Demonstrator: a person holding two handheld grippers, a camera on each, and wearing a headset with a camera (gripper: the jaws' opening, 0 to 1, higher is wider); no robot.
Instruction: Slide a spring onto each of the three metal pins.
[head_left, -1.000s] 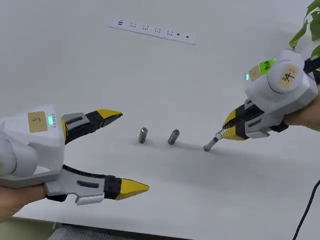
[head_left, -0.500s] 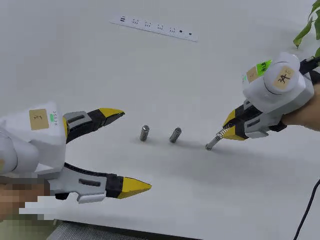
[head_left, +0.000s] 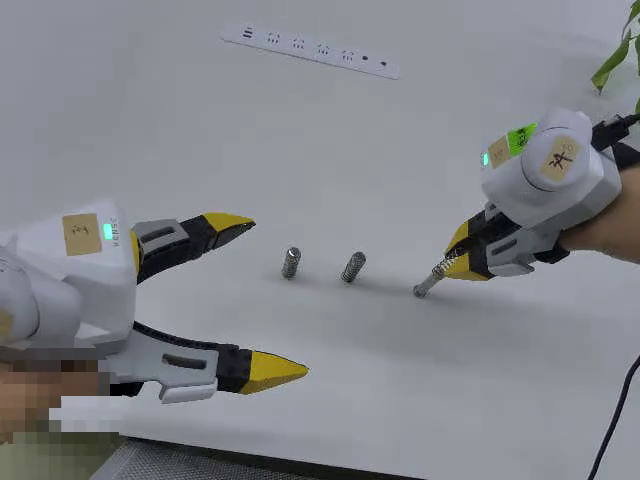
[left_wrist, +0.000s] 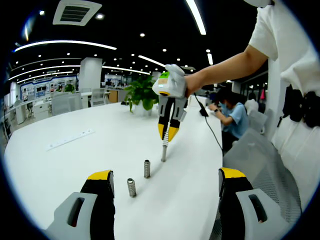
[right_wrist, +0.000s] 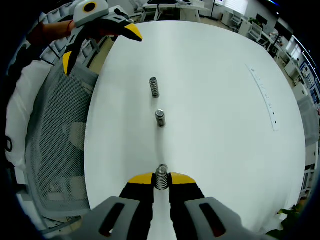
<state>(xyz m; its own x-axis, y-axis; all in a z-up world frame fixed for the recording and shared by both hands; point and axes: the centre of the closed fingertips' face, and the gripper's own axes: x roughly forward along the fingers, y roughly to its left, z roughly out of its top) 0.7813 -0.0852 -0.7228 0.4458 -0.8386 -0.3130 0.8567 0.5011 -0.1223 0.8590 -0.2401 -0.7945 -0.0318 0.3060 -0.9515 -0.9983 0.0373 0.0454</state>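
Head view puts the left claw (head_left: 275, 298) at the lower left, over the near edge of the white desk (head_left: 200, 130). Its two yellow-tipped jaws are spread wide with nothing between them. Far across the desk, up and to the right of this claw, lies a white power strip (head_left: 310, 50).

Near the middle of the desk the first pin (head_left: 291, 256) and the second pin (head_left: 352, 262) stand upright, near each other but not touching. Each has a fitted spring (right_wrist: 154, 88) wound round its shaft.

Further right, the third pin (head_left: 424, 288) rests its lower end on the desk, and its upper end runs into the tips of the right claw (head_left: 447, 268). That claw is closed on the loose spring (right_wrist: 161, 177), which sits at the pin's upper end. Right gripper view shows this spring pinched between the yellow tips, in line with the two sprung pins ahead. Left gripper view shows the third pin standing straight below the right claw, its foot on the desk just beyond the other two pins.

Green plant leaves (head_left: 618, 58) show at the upper right corner of the head view.
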